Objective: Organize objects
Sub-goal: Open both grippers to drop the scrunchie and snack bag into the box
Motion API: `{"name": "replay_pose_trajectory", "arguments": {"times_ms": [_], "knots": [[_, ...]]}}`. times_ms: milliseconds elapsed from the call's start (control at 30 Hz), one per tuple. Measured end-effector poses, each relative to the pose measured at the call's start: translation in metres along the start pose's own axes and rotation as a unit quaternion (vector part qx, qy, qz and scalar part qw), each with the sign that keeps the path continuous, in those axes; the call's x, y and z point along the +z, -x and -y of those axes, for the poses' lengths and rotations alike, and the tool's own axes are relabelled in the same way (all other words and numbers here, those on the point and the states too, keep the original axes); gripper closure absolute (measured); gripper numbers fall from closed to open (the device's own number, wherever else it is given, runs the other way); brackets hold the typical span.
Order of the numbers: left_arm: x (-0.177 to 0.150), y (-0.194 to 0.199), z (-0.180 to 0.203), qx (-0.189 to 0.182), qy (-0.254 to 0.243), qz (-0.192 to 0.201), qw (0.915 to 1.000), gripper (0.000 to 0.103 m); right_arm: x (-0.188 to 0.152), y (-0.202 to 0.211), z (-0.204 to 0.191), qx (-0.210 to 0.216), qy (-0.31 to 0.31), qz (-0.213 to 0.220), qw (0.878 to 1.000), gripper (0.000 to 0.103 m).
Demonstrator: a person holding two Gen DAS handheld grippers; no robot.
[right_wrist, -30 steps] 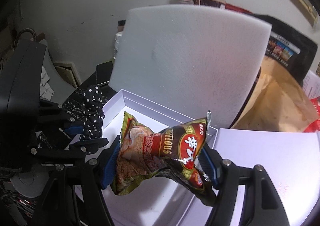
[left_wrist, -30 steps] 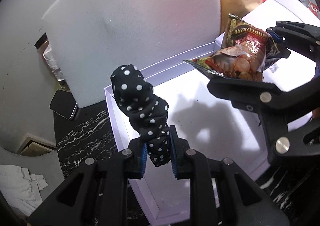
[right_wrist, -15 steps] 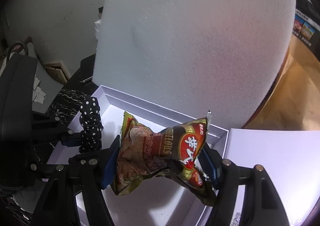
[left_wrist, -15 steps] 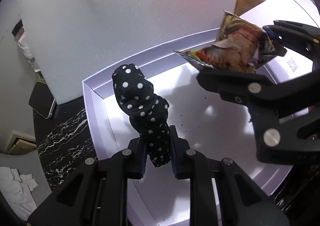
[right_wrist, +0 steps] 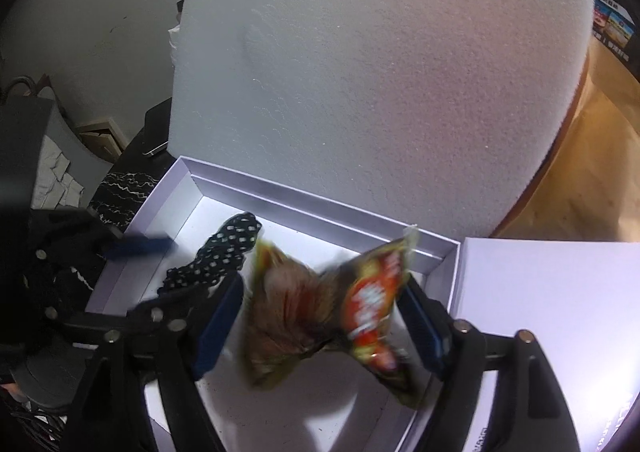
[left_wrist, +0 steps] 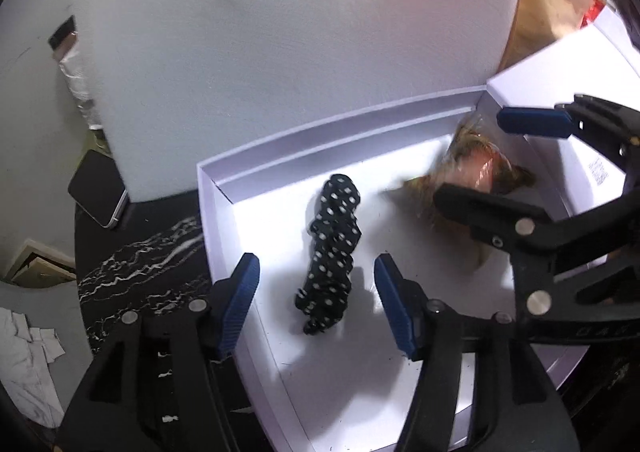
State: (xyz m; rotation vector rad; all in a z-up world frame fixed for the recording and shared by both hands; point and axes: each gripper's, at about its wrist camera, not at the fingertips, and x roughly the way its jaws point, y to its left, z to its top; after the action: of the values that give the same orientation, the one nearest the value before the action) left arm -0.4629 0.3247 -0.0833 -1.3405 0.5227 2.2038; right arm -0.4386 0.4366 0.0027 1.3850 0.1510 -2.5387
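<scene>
Now scrunchie (left_wrist: 331, 252) lies between left gripper (left_wrist: 316, 302), apparently untouched.

Soft dotted cloth scrunchie (left_wrist: 331, 252) between open jaws. Glossy crinkled foil snack packet (right_wrist: 328, 316). Matt smooth card box (left_wrist: 224, 236); rough foam sheet (right_wrist: 380, 83) beyond.

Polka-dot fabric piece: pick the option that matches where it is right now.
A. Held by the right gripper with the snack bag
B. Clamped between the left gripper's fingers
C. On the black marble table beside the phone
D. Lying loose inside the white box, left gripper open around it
D: the polka-dot fabric piece lies on the floor of the white box, with the left gripper spread wide and its blue pads clear of it.
</scene>
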Motion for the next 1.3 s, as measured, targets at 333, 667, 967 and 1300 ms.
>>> {"name": "replay_pose_trajectory", "arguments": {"times_ms": [333,667,967,1300], "knots": [[-0.012,0.029,-0.010,0.010,0.011,0.021,0.9997,0.044,-0.002,0.028,0.000,-0.014,-0.001,0.009,1.000,0.018],[-0.023,0.106,0.006,0.022,0.021,0.054,0.9981,0.044,-0.006,0.077,-0.008,-0.021,0.005,0.039,0.999,0.018],[-0.045,0.166,0.020,0.034,0.021,0.079,0.9961,0.044,-0.015,0.121,-0.026,-0.026,0.021,0.065,0.997,0.018],[-0.077,0.224,0.038,0.039,0.028,0.106,0.9932,0.043,-0.038,0.175,-0.036,-0.029,0.032,0.092,0.995,0.018]]}}
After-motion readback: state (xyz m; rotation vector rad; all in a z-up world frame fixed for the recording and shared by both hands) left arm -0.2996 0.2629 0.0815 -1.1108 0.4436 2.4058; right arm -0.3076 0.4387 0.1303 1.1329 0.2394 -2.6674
